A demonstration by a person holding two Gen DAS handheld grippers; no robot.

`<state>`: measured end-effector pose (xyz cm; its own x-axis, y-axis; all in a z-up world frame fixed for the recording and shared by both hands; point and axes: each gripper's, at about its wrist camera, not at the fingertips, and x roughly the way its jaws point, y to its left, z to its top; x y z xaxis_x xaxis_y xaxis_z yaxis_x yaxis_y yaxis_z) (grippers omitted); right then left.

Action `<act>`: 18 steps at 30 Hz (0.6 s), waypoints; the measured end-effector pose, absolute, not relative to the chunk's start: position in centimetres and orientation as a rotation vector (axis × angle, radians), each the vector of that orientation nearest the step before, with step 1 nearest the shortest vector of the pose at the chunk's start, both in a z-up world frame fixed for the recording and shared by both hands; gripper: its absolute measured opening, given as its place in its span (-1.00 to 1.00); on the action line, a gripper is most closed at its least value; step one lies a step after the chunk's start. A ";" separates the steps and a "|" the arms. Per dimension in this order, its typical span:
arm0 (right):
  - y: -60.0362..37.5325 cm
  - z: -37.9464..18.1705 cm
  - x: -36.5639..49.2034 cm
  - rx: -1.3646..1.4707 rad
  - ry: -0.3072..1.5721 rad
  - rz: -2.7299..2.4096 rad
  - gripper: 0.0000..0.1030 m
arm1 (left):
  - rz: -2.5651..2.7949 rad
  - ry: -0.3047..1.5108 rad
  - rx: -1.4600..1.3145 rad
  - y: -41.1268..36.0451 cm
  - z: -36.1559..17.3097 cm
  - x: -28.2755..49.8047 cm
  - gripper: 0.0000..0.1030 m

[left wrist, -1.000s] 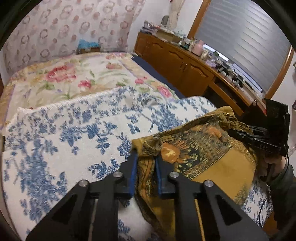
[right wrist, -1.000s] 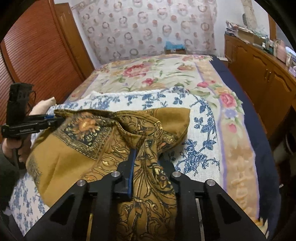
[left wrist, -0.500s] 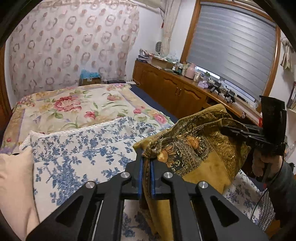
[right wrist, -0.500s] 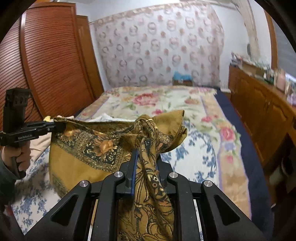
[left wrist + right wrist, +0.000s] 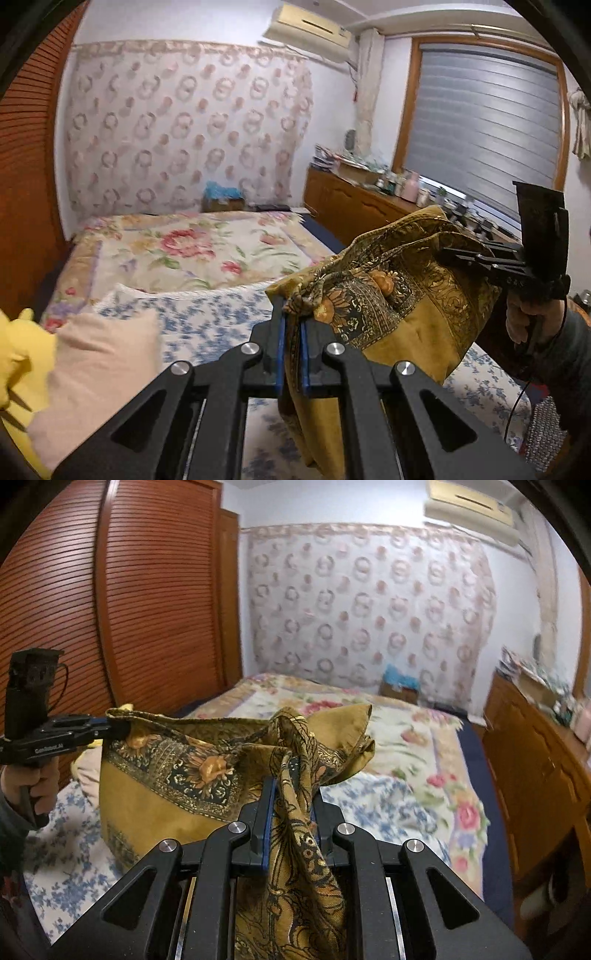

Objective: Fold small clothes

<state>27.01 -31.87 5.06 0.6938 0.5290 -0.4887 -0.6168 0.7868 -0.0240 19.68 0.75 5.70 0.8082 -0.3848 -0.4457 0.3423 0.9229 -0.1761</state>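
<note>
Mustard cloth (image 5: pixel 406 306) held above bed (image 5: pixel 192 251), bunched, apparently no fold set | left claw (image 5: pixel 291 332) clamped on one corner | right claw (image 5: pixel 290 805) clamped on another | folding all ahead

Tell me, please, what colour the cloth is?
Mustard cloth with a dark floral border, clearest in the right wrist view.

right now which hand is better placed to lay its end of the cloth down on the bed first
Probably left. The left gripper pinches a thin corner of the mustard cloth cleanly, with the blue floral sheet just ahead of it. The right gripper grips a thicker twisted bunch that needs straightening.
</note>
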 end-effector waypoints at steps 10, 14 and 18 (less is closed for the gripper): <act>-21.5 7.4 28.5 -0.344 0.451 0.798 -0.74 | -0.222 0.421 -0.137 8.6 5.5 16.3 -0.92; -16.7 8.6 28.7 -0.425 0.424 0.873 -0.74 | -0.144 0.394 -0.170 12.1 4.6 14.5 -0.92; -10.9 9.5 29.3 -0.507 0.403 0.960 -0.74 | -0.072 0.372 -0.210 14.8 3.3 12.8 -0.92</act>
